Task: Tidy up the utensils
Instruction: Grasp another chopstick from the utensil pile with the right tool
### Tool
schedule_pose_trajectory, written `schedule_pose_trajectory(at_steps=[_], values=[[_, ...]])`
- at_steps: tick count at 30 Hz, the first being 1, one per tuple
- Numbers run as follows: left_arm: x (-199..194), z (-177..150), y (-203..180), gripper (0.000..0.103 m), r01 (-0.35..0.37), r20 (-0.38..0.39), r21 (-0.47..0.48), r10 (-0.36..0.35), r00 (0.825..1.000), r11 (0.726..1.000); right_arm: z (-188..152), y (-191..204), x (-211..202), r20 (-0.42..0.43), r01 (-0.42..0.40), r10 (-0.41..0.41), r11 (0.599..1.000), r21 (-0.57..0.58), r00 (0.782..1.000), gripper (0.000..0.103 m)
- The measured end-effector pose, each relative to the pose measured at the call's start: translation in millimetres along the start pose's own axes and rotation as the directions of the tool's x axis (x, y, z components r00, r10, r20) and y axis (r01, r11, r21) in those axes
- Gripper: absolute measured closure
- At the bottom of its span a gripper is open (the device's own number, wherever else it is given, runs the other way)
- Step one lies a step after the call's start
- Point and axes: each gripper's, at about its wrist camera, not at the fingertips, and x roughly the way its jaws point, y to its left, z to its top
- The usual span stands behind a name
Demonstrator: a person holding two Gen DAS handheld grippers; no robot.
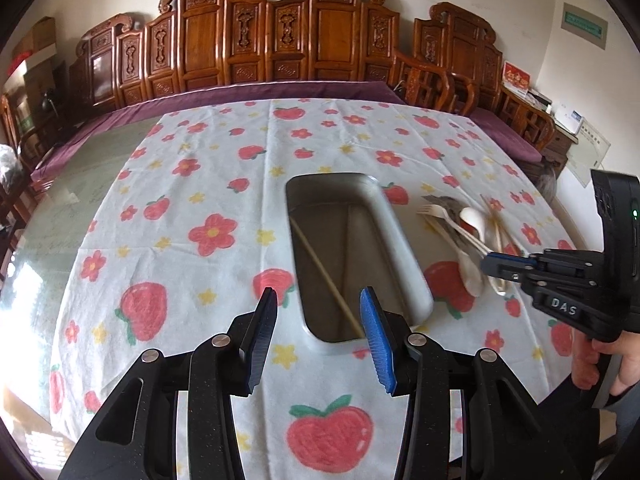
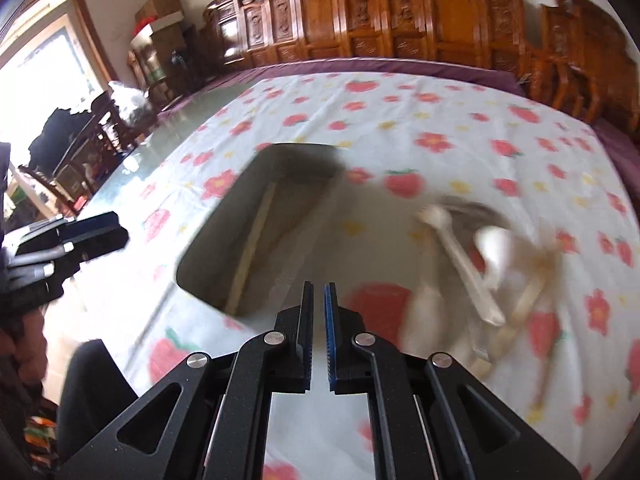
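Steel tray (image 1: 404, 264) with one chopstick (image 1: 324, 276) — left gripper (image 1: 318, 298) spread, right gripper (image 2: 319, 286) nearly closed, empty.

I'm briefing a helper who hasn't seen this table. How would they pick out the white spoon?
On the strawberry-print tablecloth, find the metal tray; a utensil pile lies just right of it. The white spoon lies in that pile beside a white fork, the only piece with a rounded bowl rather than tines.

Utensil pile (image 1: 468, 232) just beside tray (image 1: 404, 248)
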Motion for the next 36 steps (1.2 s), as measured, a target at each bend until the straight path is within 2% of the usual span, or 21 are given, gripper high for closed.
schedule_pose_trajectory(at_steps=[5,7,8,9,14,16,24,36], values=[[-2.5,0.4,-27.2,0.062,0.037,0.008,0.026,-0.037,0.999,0.999,-31.0,-60.4,-34.3,0.021,0.111,-0.112,0.993,0.037,0.994,0.096],[-0.8,0.9,-39.8,0.062,0.050,0.006,0.039,-0.050,0.999,0.998,-41.0,-83.6,-38.0,0.017,0.142,-0.143,0.988,0.067,0.990,0.091],[0.9,1.2,-47.3,0.062,0.055,0.004,0.047,-0.056,0.998,0.997,-45.7,-95.3,-38.8,0.016,0.163,-0.165,0.983,0.079,0.986,0.084],[2.4,1.2,-53.2,0.062,0.060,0.001,0.053,-0.060,0.998,0.997,-50.2,-106.4,-38.3,0.015,0.181,-0.183,0.979,0.092,0.983,0.082],[10.5,0.4,-78.6,0.060,0.072,-0.012,0.083,-0.071,0.997,0.994,-65.8,-142.2,-22.8,-0.020,0.222,-0.222,0.967,0.124,0.975,0.082],[14.0,-0.2,-87.1,0.055,0.075,-0.012,0.089,-0.074,0.997,0.993,-67.4,-149.3,-13.4,-0.037,0.234,-0.232,0.964,0.124,0.972,0.082],[28.5,-0.6,-113.2,0.055,0.079,-0.038,0.123,-0.075,0.996,0.989,-56.2,-161.1,12.6,-0.062,0.232,-0.225,0.963,0.138,0.972,0.082],[44.4,-0.1,-128.2,0.055,0.080,-0.060,0.148,-0.071,0.996,0.986,-40.4,-163.2,37.6,-0.095,0.257,-0.247,0.961,0.106,0.964,0.082]])
